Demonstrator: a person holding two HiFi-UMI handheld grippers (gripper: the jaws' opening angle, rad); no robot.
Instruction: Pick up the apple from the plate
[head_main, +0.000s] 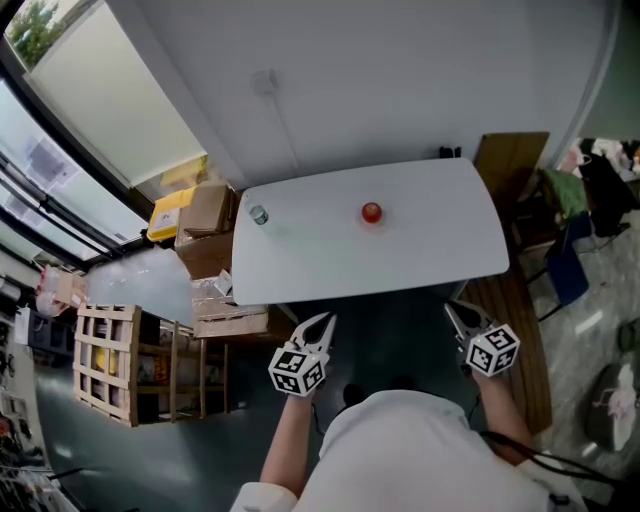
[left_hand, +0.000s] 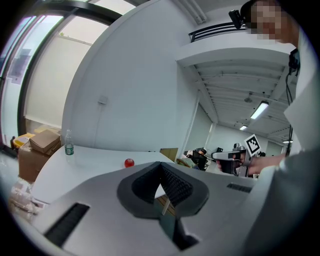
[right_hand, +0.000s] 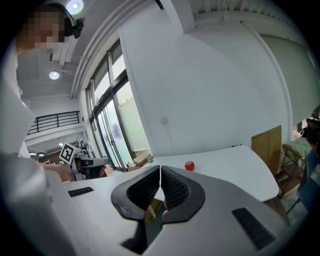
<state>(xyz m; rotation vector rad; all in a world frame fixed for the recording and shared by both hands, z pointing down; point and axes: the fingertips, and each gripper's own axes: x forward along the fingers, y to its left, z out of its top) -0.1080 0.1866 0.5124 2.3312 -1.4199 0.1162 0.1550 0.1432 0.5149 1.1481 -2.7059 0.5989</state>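
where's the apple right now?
Head view: the apple sits near the middle of the white table, well to the right of the bottle standing at the table's left end.

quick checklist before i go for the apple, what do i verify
1. Apple in sight on the table: ok.
2. Plate under it: cannot tell, none stands out on the white top.
3. Left hand-held gripper open: not ok, shut and empty.
4. Right hand-held gripper open: not ok, shut and empty.
5. Bottle clear of the apple: ok, well apart near the table's left end.
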